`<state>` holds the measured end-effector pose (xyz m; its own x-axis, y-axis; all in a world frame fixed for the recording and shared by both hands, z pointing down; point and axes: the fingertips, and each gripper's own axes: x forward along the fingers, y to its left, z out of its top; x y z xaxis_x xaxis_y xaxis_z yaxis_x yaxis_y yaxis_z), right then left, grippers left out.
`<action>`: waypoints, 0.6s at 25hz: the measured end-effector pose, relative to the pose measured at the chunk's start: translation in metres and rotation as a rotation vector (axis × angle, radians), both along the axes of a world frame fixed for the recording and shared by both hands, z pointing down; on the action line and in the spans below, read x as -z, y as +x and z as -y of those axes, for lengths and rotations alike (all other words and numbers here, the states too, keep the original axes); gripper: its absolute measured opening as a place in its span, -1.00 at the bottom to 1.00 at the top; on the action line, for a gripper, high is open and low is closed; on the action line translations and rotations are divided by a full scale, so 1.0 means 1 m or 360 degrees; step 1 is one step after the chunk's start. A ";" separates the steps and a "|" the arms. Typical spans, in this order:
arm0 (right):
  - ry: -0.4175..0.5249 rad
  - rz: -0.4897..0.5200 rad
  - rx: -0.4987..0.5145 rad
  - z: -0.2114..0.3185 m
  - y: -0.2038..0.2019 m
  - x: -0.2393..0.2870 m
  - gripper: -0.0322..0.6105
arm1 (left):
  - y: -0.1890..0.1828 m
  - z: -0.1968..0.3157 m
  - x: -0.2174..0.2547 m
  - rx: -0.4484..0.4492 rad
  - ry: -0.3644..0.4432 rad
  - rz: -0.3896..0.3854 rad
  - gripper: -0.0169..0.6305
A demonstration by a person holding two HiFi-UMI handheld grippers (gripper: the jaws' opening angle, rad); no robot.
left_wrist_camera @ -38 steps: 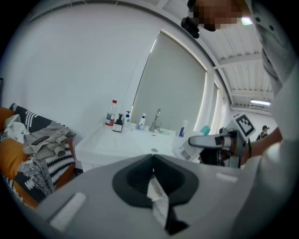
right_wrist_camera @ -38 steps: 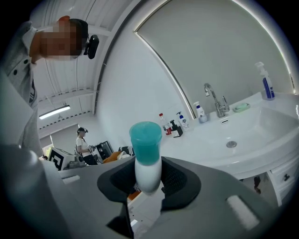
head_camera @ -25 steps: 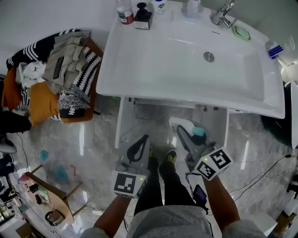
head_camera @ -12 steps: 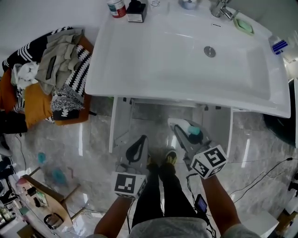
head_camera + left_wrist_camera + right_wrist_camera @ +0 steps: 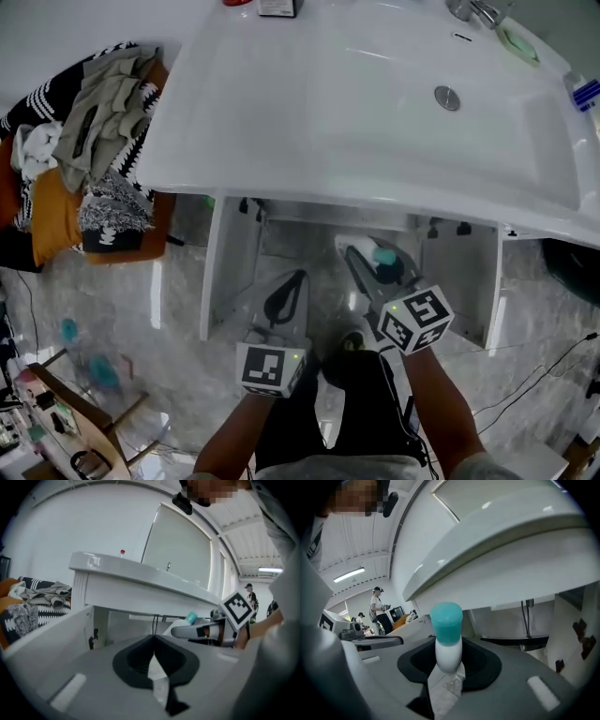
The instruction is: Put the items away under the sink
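Bottle [image 5: 447,641], white with a teal cap, sits pinched in our right gripper [image 5: 450,667], cap pointing up and away. Our left gripper [image 5: 153,644] has its jaws pressed together on nothing. Both hang just before the open cabinet [image 5: 281,239] under the white sink [image 5: 281,178]; a laundry heap [image 5: 89,159] lies off left.

1 bottle [image 5: 446,637]; 1 sink [image 5: 319,103]; 1 cabinet [image 5: 217,272].

You are standing on a glossy grey marble floor [image 5: 178,281]; a white sink [image 5: 356,112] is overhanging its open cabinet [image 5: 218,272], clothes [image 5: 94,141] heaping alongside.
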<state>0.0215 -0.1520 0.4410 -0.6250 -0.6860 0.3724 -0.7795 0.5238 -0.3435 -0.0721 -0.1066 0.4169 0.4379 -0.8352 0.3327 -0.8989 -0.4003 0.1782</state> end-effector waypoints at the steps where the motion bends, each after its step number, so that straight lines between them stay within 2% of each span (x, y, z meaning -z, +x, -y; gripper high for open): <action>1: -0.0003 0.0000 -0.0011 0.004 0.001 -0.012 -0.48 | -0.001 0.005 -0.013 0.0014 0.0012 -0.0003 -0.91; 8: -0.0003 -0.0033 -0.0088 0.036 0.018 -0.090 -0.48 | 0.003 0.032 -0.088 0.0044 0.0057 0.0023 -0.91; 15: 0.0094 -0.0197 -0.0149 0.083 0.043 -0.171 -0.48 | 0.012 0.064 -0.161 0.0023 0.0205 -0.0001 -0.91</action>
